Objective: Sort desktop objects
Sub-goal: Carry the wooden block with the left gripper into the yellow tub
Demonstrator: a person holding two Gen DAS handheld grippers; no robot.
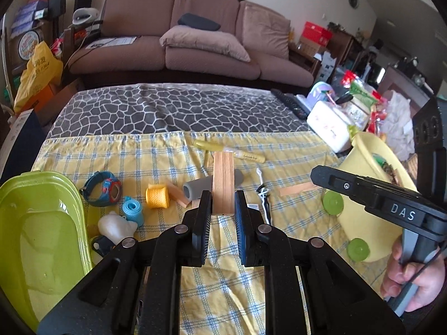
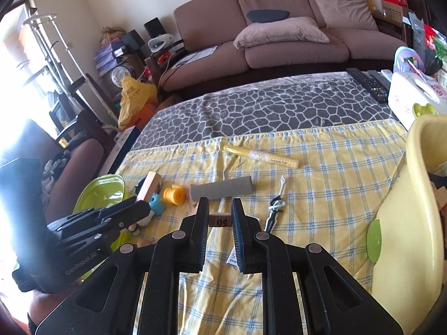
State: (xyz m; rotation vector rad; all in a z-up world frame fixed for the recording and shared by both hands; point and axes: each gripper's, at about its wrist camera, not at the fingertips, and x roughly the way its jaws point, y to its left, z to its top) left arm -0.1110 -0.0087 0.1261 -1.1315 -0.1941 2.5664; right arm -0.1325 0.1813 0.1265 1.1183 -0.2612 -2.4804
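Observation:
My left gripper (image 1: 222,205) is shut on a long wooden block (image 1: 223,181) and holds it above the yellow checked cloth; the block also shows in the right wrist view (image 2: 149,185). My right gripper (image 2: 220,212) is shut on a small wooden block marked "50" (image 2: 220,219). On the cloth lie a grey foam cylinder (image 2: 220,188), a yellow thread spool (image 1: 157,195), a blue tape roll (image 1: 133,210), a blue watch (image 1: 104,188), a yellow tube (image 1: 229,150), a flat wooden stick (image 1: 297,188) and a small black-and-white tool (image 2: 275,209).
A green bin (image 1: 36,240) stands at the left and a yellow bin (image 2: 413,223) at the right with green suction feet. A white toy (image 1: 117,226) lies beside the green bin. Remotes (image 2: 368,83) and a white box (image 1: 329,128) sit at the far right. A sofa is behind.

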